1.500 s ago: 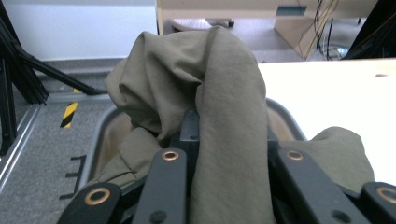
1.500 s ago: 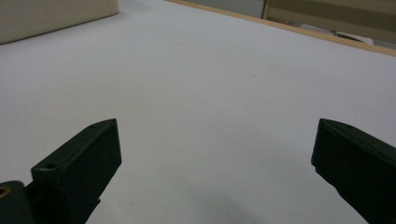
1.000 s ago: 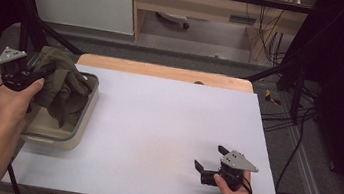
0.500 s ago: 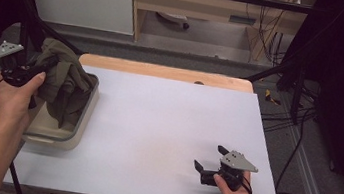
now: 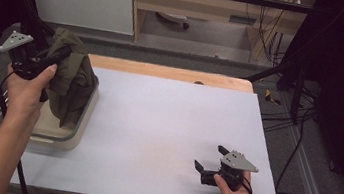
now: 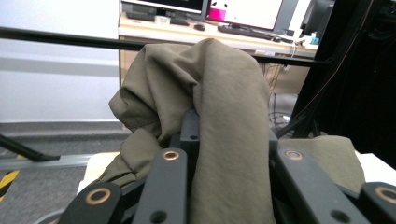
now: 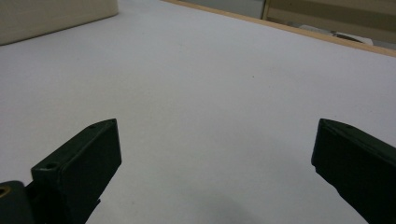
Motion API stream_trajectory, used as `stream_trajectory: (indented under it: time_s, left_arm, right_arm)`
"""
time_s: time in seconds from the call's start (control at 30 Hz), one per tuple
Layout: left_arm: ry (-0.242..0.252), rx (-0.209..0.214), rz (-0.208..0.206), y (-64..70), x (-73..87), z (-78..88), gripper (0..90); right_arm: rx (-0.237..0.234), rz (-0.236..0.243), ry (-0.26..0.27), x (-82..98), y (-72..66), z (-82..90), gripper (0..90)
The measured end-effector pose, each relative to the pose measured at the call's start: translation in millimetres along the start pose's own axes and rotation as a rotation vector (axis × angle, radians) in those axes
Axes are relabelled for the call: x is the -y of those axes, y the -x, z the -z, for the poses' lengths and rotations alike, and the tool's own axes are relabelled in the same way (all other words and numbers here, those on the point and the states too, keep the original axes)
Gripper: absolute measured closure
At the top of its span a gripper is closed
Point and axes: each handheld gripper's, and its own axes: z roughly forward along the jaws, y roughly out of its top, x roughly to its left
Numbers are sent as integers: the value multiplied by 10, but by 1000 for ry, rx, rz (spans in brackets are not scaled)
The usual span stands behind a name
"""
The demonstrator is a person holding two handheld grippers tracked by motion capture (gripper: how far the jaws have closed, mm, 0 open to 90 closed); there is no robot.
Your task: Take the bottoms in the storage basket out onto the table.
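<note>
While the white table [image 5: 164, 141] and the right gripper [image 5: 207, 164] on it look the same as a second ago, the olive-green cloth [image 5: 68, 81] has come up: earlier it lay bunched inside the beige tub [image 5: 71, 129] at the table's left edge, and now most of it hangs above the tub's rim, with its lower folds trailing down into the tub. The left gripper [image 5: 57, 56] that carries it has risen and drawn a little toward the left edge of the high view.

How far the cloth reaches down into the tub is hidden by its own folds and by the left hand [image 5: 27, 90]. In the left gripper view the cloth [image 6: 219, 126] covers the jaw tips, so the exact pinch point cannot be made out, and the tub shows there as a pale sliver at most.

The cloth is a matte, drab olive fabric, crumpled into thick soft folds, with a stitched hem along one edge. The left gripper is pressed together on a bunch of it. The right gripper [image 7: 212, 158] rests low over bare table with its jaws spread wide and nothing between them.
</note>
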Motion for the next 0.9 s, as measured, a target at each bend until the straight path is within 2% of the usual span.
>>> stream_trajectory:
  time_s: [0.23, 0.73, 0.9]
  left_arm:
    - [8, 51, -5, 246, -103, -82, 725]
    - [-14, 159, -40, 848, -104, -268, 724]
    - [-51, 191, -77, 1094, -5, -366, 723]
  right_arm:
    - [0, 2, 0, 0, 1, -4, 22]
    - [-1, 0, 2, -1, 2, 2, 22]
    - [-2, -1, 1, -1, 1, 1, 22]
